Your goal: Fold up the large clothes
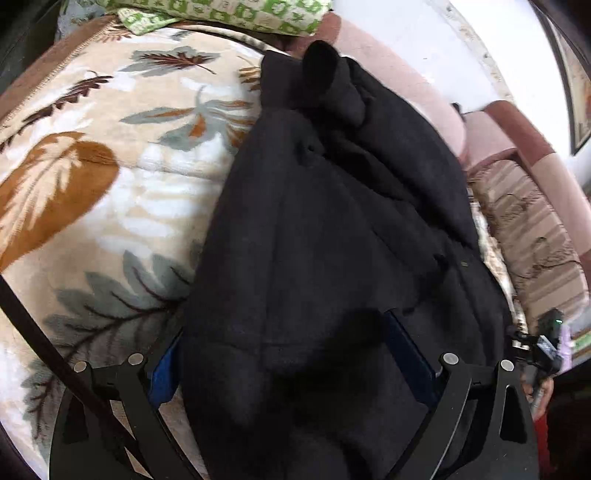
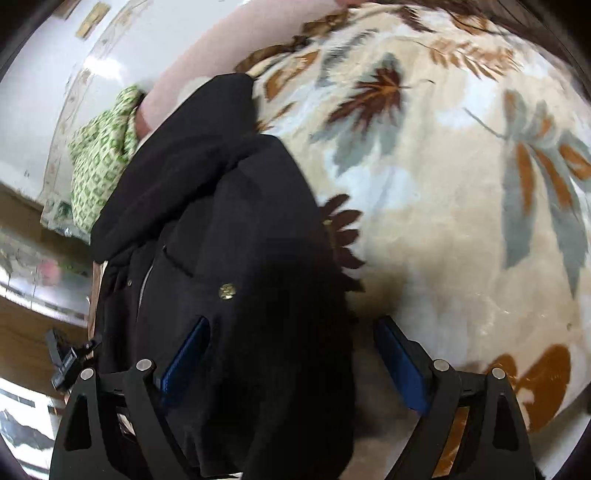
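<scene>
In the left wrist view a black coat (image 1: 332,229) of thick, matte, felt-like cloth lies bunched in soft folds on a plush blanket (image 1: 103,177) printed with brown, rust and grey leaves. One rounded sleeve end sticks up at the far side. The left tongs (image 1: 291,354) stand wide, blue pads on black arms, with a fold of coat draped between and over them; whether they pinch it cannot be told, since the cloth hides the left pad almost wholly. A green checked cloth (image 1: 229,13) lies at the far edge, cut off by the frame. A striped cushion (image 1: 532,236) sits to the right. In the right wrist view the same coat (image 2: 221,229) shows a small brass button (image 2: 226,291) and a pale zip edge. The right tongs (image 2: 291,350) are also spread wide: the left pad presses into the coat, the right pad hangs over bare blanket (image 2: 461,192). The green cloth (image 2: 99,166) lies blurred beyond the coat.
</scene>
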### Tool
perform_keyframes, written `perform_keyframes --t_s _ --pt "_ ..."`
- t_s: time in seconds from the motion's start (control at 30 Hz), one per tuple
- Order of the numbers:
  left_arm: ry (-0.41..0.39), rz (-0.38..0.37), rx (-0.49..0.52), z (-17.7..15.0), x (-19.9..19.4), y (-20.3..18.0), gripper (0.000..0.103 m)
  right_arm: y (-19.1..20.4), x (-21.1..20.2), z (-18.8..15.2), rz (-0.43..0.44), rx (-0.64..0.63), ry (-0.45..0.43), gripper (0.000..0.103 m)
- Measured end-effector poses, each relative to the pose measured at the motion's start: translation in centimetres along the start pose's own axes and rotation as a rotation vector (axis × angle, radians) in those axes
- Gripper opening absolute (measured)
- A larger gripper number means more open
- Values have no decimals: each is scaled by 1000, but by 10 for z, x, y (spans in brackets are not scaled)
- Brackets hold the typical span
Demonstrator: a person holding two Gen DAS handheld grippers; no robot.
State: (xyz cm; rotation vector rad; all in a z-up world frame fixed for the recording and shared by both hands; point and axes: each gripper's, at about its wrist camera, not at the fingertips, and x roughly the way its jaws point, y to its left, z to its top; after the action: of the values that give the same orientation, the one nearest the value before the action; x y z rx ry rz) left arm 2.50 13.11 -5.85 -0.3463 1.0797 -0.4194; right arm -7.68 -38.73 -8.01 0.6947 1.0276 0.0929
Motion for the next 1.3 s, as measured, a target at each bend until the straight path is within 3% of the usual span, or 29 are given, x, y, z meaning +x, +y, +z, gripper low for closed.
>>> perform_keyframes --t_s 0.1,0.2,0.33,0.43,0.5,0.53,0.57,0.67,0.93,1.13,1.3 --pt "25 -34 6 -7 4 -7 96 14 11 -9 15 -41 48 94" --pt "36 -10 48 -14 8 -19 96 34 19 -22 -6 -82 63 94" --pt "39 18 46 -22 8 -26 92 51 22 -39 -108 -136 21 91" --pt "25 68 16 -25 6 -25 72 63 27 -48 -195 -154 -24 80" --pt "13 75 -6 -26 0 -27 45 71 27 -49 -216 -184 -38 62" --pt "5 86 -14 -26 -4 -29 31 75 24 -49 -195 -192 -46 44" --pt "-8 98 -35 -27 -10 -30 21 78 21 -46 -164 -189 -46 32" --pt "-49 90 -89 -31 -33 -31 13 80 5 -38 -78 -165 -61 22" --pt "-98 102 -76 -55 -72 -46 11 73 -39 -46 104 -125 -100 15" --pt "-100 130 -42 -90 -81 -56 11 59 -47 -66 113 -124 -78 15" --pt "-114 165 -10 -90 -81 -67 11 51 -55 -60 126 -126 -65 15"
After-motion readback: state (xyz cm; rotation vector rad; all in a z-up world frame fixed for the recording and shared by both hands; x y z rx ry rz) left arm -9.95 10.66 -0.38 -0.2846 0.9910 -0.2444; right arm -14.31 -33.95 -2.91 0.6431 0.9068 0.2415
